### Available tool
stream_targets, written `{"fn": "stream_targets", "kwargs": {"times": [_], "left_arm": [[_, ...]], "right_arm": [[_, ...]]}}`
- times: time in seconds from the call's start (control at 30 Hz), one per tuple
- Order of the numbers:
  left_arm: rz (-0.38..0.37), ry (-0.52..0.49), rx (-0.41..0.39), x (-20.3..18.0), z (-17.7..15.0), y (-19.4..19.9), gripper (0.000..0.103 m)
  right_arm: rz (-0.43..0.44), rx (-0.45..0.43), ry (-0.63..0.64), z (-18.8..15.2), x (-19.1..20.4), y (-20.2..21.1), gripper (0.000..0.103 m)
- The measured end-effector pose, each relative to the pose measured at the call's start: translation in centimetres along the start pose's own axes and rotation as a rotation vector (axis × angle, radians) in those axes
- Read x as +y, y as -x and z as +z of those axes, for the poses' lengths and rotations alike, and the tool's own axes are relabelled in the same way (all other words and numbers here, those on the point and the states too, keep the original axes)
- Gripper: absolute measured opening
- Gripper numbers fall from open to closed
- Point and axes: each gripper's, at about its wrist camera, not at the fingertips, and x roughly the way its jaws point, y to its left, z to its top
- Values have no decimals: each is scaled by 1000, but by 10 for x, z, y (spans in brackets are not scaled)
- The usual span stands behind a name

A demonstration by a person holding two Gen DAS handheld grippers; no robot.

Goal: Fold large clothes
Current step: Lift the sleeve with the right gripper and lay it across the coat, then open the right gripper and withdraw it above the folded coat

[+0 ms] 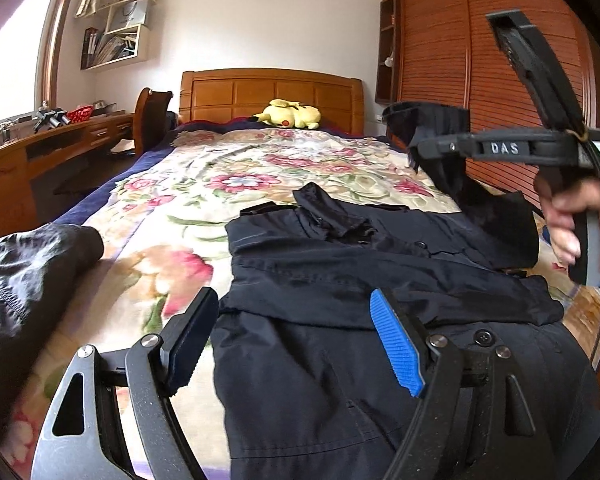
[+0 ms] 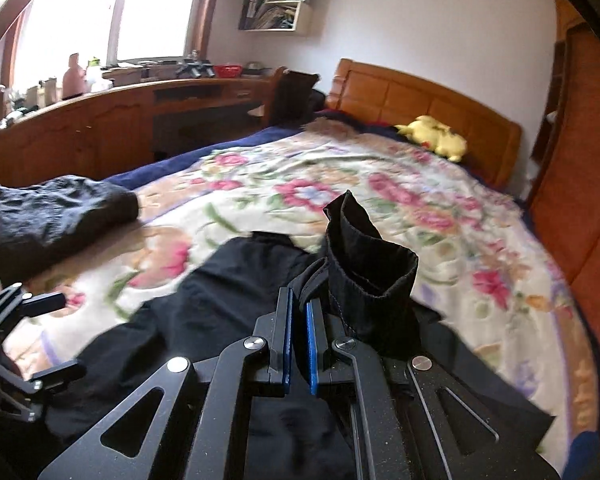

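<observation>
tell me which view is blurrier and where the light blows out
Right wrist view: softer overall, motion smear on the floral blanket and the dark jacket, window blown out white. Left wrist view: sharper on the jacket, with the window overexposed at the left edge; both bend straight lines, fisheye.

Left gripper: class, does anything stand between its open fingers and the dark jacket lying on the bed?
Nothing visible does. The left gripper hangs open directly over the dark jacket, with only air between. The right gripper already pinches the sleeve.
</observation>
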Motion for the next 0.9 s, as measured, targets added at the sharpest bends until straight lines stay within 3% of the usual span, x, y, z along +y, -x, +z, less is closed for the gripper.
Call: {"fn": "stream_targets", "kwargs": {"times": [0.1, 0.23, 0.3, 0.37, 0.43, 0.47, 0.67, 0.9], "left_arm": [[9, 9, -5, 6, 1, 1, 79], [19, 18, -5, 10, 0, 1, 79], [21, 18, -4, 11, 0, 1, 79], [22, 16, -3, 10, 0, 0, 79], [25, 11, 0, 10, -1, -1, 79], [26, 9, 1, 10, -1, -1, 79], [30, 7, 13, 10, -3, -5, 79], [39, -17, 36, 6, -7, -11, 79]], "right_arm": [[78, 3, -6, 1, 4, 3, 6], [117, 58, -46, -5, -3, 10, 9], [92, 66, -40, -3, -6, 9, 21], [87, 60, -37, -1, -10, 12, 45], [82, 53, -52, 0, -17, 12, 62], [76, 51, -57, 0, -20, 11, 65], [26, 39, -73, -13, -33, 0, 65], [-34, 57, -131, -69, -30, -15, 65]]}}
